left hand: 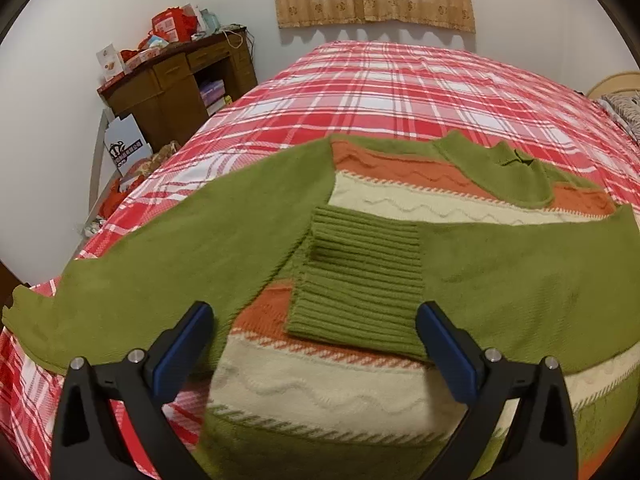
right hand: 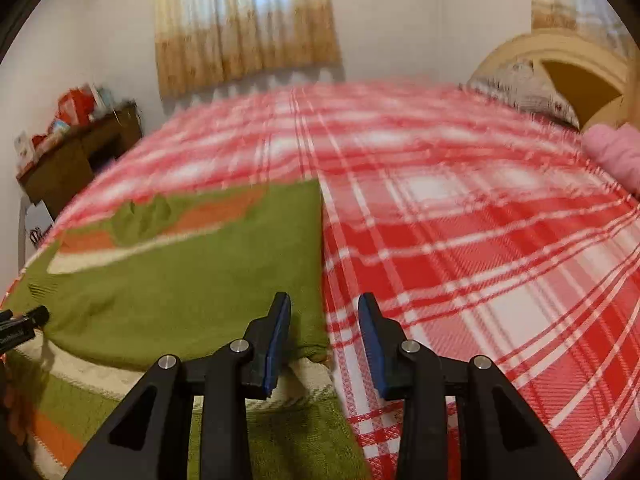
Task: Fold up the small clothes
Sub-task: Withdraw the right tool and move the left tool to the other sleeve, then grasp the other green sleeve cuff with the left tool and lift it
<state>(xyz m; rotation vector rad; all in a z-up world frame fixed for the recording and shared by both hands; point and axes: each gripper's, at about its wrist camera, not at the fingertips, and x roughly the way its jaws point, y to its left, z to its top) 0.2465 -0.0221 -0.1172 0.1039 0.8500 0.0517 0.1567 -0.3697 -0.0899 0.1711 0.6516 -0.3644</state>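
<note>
Sweater (left hand: pixel 360 208) flat on plaid bedspread (left hand: pixel 400 92), one sleeve folded across chest. Left gripper (left hand: pixel 316 320) wide apart above it, empty; right gripper (right hand: pixel 324 312) partly apart over sweater edge, gripping nothing.

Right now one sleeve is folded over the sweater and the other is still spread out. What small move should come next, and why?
Probably bring the left hand-held gripper, open and empty, over to the spread left sleeve and pinch it near its end. The right sleeve already lies across the sweater, its ribbed cuff on the chest, so this sleeve is what remains unfolded.
</note>
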